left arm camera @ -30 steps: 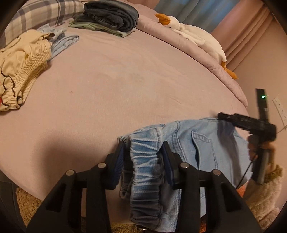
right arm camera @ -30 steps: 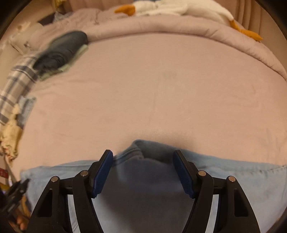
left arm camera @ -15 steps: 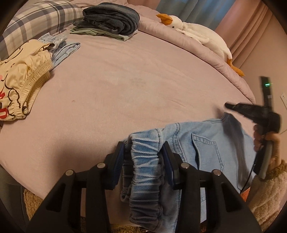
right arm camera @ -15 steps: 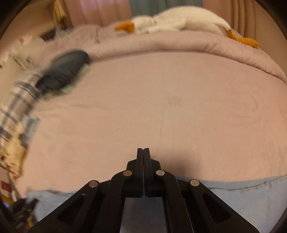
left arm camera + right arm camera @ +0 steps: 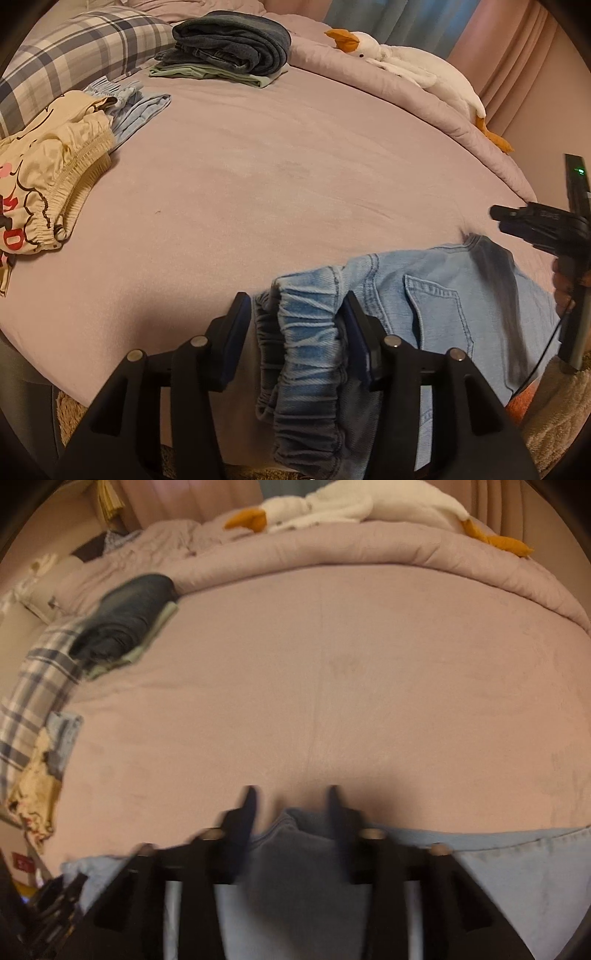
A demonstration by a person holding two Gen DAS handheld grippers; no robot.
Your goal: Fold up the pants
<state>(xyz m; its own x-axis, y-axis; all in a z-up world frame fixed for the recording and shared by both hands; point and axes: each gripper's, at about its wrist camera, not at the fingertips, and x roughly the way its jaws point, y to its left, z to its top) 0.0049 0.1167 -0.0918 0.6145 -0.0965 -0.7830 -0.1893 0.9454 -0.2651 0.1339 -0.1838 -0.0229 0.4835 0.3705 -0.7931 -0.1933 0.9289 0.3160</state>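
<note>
Light blue jeans lie along the near edge of the pink bed, back pocket up, with the elastic waistband hanging over the edge. My left gripper straddles that waistband; its jaws are opening and the left pad stands just clear of the cloth. In the blurred right wrist view, a raised fold of the jeans sits low between the fingers of my right gripper. Its jaws are opening and do not press the cloth. The left wrist view shows the right gripper just above the jeans' far corner, in a hand.
On the pink sheet, a stack of folded dark pants sits at the back. Cream printed shorts and a pale blue garment lie left by a plaid pillow. A plush goose rests on the rolled quilt.
My right gripper, open around the fold a second ago, snapped shut with nothing in it, rose a little, and now stands open again. The left jaws have widened off the waistband.
</note>
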